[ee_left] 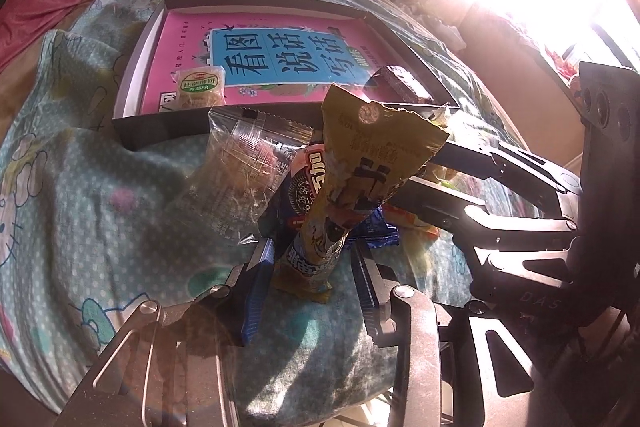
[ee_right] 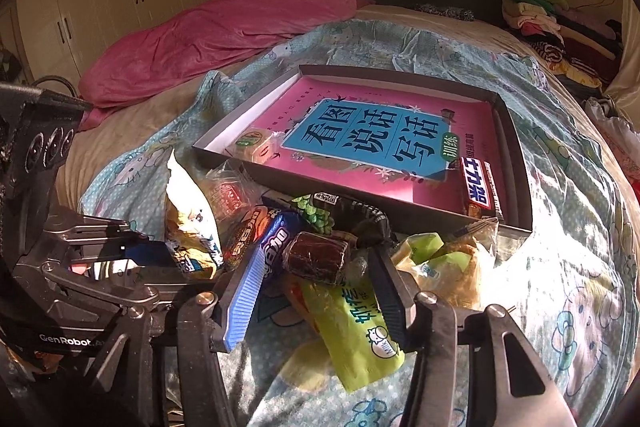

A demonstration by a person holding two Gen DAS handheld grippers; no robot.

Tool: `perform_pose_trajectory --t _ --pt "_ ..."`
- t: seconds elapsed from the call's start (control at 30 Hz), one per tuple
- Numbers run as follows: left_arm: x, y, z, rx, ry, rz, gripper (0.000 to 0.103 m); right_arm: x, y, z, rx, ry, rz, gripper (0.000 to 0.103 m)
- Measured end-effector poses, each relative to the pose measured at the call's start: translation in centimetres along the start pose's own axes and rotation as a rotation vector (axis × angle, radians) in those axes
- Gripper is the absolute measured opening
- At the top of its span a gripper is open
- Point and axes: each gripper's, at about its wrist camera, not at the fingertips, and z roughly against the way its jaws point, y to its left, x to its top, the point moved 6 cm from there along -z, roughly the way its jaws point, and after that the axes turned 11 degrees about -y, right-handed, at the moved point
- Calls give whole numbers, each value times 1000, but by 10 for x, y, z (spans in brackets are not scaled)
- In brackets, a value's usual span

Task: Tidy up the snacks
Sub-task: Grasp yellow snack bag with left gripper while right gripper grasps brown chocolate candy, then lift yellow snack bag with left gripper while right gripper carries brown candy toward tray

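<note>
Sun glare washes out the upper right of your left wrist view. Your left gripper (ee_left: pixel 316 267) pinches a yellow snack packet (ee_left: pixel 352 179) upright; your right gripper (ee_right: pixel 316 267) closes around a brown wrapped cake (ee_right: pixel 316 257) on the snack pile (ee_right: pixel 352 227). The shallow box (ee_right: pixel 516 163) holds a pink book (ee_right: pixel 360 143), a biscuit pack (ee_right: pixel 256 147) and a chocolate bar (ee_right: pixel 478 187).

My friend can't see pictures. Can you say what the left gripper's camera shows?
The left gripper has a tall yellow snack packet standing between its fingers, above a pile of snacks on a bedsheet. Behind sits a tray holding a pink book.
</note>
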Motion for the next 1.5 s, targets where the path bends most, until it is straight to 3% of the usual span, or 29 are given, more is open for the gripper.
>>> perform_pose_trajectory --t 0.27,0.43,0.6,0.97,1.5 --pt "-1 1 -7 -3 16 10 38 -2 -1 -11 3 16 -2 48" --pt "-1 3 -11 -5 18 15 36 -2 -2 -13 -5 23 6 37" --pt "-1 7 -12 -17 24 40 26 -2 -4 -9 0 16 -6 37" --pt "2 7 6 -31 -4 48 26 8 -21 12 11 -47 -97 37" --pt "28 13 38 23 -98 62 26 18 -30 28 10 -108 -131 37"
